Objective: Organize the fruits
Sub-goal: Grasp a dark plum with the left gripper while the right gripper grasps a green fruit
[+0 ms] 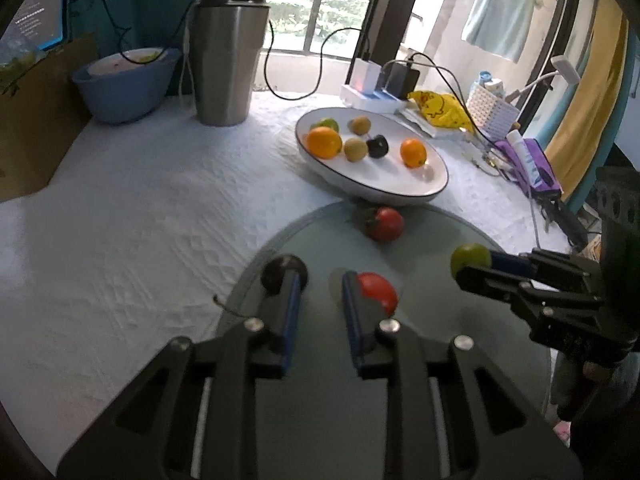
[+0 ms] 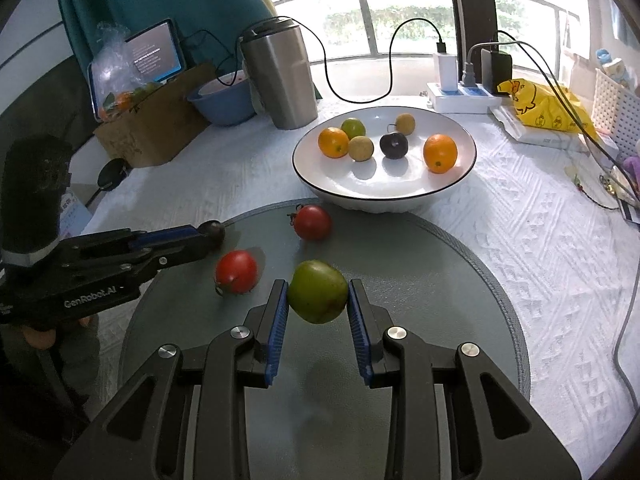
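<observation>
Left claw (image 1: 318, 280) released, a dark fruit (image 1: 280, 270) at its left fingertip, over a round glass mat (image 2: 460, 280) on the white-clothed table (image 1: 140, 208). Right claw (image 2: 318, 300) grasping a green fruit (image 2: 317, 297) above the mat. White bowl (image 2: 384, 196) of fruit ahead; window (image 2: 400, 12) behind.

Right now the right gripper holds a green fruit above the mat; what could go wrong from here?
1. The right gripper pinches the round green fruit only at its sides, so it may slip and roll.
2. The white bowl already holds six fruits; a drop could knock one orange.
3. The left gripper hangs open close over a red tomato and may nudge it.
</observation>
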Available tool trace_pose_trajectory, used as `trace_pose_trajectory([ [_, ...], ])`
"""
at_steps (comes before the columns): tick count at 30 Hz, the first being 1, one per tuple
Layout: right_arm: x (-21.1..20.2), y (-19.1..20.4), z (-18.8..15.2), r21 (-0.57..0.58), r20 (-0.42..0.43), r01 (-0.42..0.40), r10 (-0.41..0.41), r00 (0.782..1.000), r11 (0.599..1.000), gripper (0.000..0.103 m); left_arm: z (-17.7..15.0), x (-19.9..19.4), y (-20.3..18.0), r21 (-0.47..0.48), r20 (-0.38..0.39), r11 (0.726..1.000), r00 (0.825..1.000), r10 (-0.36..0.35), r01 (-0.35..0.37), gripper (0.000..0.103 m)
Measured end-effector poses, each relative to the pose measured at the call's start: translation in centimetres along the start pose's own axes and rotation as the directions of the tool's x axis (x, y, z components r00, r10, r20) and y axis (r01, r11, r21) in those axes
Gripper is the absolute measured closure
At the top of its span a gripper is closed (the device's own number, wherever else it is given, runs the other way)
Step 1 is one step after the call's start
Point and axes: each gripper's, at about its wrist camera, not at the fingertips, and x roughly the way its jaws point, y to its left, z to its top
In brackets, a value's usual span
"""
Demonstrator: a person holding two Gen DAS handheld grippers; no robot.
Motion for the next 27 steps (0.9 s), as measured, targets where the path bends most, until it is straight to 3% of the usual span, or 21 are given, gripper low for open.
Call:
trace_pose_trajectory([
  [7,0.1,-0.1,0.3,0.001,-0.002,-0.003,0.003,1.0,1.0,0.071,0.9,-0.5,0.3,0.028,0.044,0.998,0.997,0.06,-0.061,0.077],
  [13,0.3,-0.5,0.4,0.012,-0.003,0.002,-0.002,1.0,1.0,0.071,0.9,1.5,0.8,0.038,0.0,0.997,0.998,0.066,-0.066,0.076],
  [20,0.4,-1.3,0.6,0.024,-0.003,0.01,-0.01,1.0,1.0,0.071,1.1,2.9,0.7,0.045,-0.035,0.997,0.998,0.06,-0.059,0.06],
  [27,0.9,-1.7,1.1,0.032,-0.006,0.011,-0.011,1.0,0.999,0.071,0.9,3.6,0.5,0.08,-0.052,0.995,0.997,0.061,-0.057,0.062],
])
